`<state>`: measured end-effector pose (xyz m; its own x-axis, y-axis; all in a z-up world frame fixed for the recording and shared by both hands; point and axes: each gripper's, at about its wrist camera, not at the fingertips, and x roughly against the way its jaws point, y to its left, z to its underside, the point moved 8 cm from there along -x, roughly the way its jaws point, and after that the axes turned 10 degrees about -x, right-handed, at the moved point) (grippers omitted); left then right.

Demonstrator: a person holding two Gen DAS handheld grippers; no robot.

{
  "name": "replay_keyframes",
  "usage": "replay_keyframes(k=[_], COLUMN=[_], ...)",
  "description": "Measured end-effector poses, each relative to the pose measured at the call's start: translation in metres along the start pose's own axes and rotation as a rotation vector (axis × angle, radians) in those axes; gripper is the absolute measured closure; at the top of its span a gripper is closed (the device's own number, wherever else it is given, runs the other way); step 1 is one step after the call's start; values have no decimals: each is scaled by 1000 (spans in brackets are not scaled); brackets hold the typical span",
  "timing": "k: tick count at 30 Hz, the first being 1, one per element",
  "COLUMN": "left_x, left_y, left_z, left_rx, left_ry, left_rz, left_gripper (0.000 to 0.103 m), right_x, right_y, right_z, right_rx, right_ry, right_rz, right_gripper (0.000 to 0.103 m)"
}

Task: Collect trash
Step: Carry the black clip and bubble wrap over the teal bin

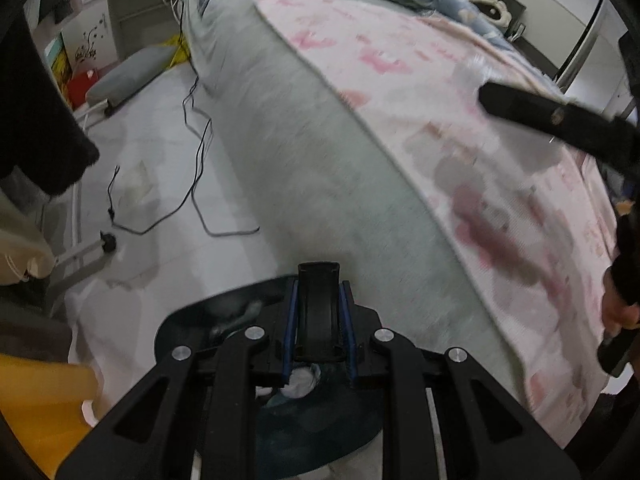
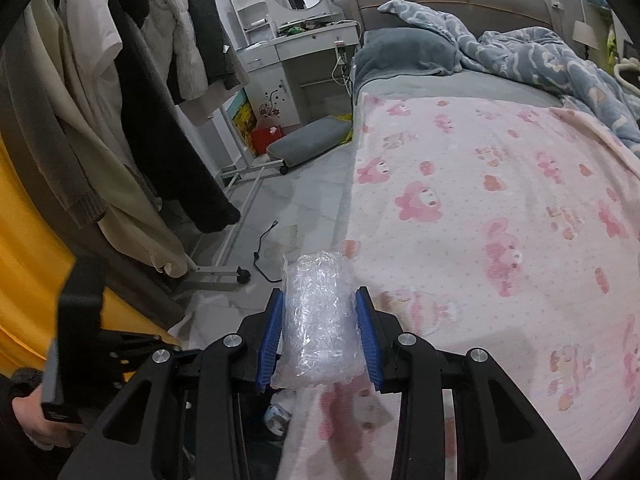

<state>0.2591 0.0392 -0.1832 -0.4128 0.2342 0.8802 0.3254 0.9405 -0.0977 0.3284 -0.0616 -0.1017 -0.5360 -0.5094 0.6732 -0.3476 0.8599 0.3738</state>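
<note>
My right gripper [image 2: 320,332] is shut on a clear bubble-wrap wad [image 2: 318,320], held beside the bed's near corner, over the dark bin below. My left gripper [image 1: 319,320] is shut on a black strip-like part [image 1: 319,312] that looks like the rim or handle of a dark trash bin [image 1: 224,308]. The bin holds white crumpled trash [image 1: 298,382]; some shows under the right gripper too [image 2: 276,416]. The right gripper's body shows in the left wrist view [image 1: 560,120] at the right, over the bed.
A bed with a pink patterned blanket [image 2: 500,208] and blue quilt [image 2: 540,52] fills the right. A clothes rack with hanging coats [image 2: 132,92] stands left. Black cables [image 1: 192,168] lie on the tiled floor. A grey cushion [image 2: 308,140] and a white dresser [image 2: 296,44] are farther back.
</note>
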Motion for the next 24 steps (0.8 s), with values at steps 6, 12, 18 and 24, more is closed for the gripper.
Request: replay_keyframes(k=[6,12,18,24], left_x=[-12,-22,-24,-23], left_y=[21,44,53,64], left_z=[35,75,99,117], left_rx=[26,57,67,80], left_ry=[94,178,230,259], left_rz=[-8,2,22,28], left_gripper=[82,82,81,62], right_x=[-6,-16,-32,-50], right_y=[26,54,74,87], right_z=[5,23,43,57], right_rx=[5,24,38,51], right_ry=[-1,24,61,105], right_rz=[-26,-45,-47,-51], right_gripper=[66,66,66,66])
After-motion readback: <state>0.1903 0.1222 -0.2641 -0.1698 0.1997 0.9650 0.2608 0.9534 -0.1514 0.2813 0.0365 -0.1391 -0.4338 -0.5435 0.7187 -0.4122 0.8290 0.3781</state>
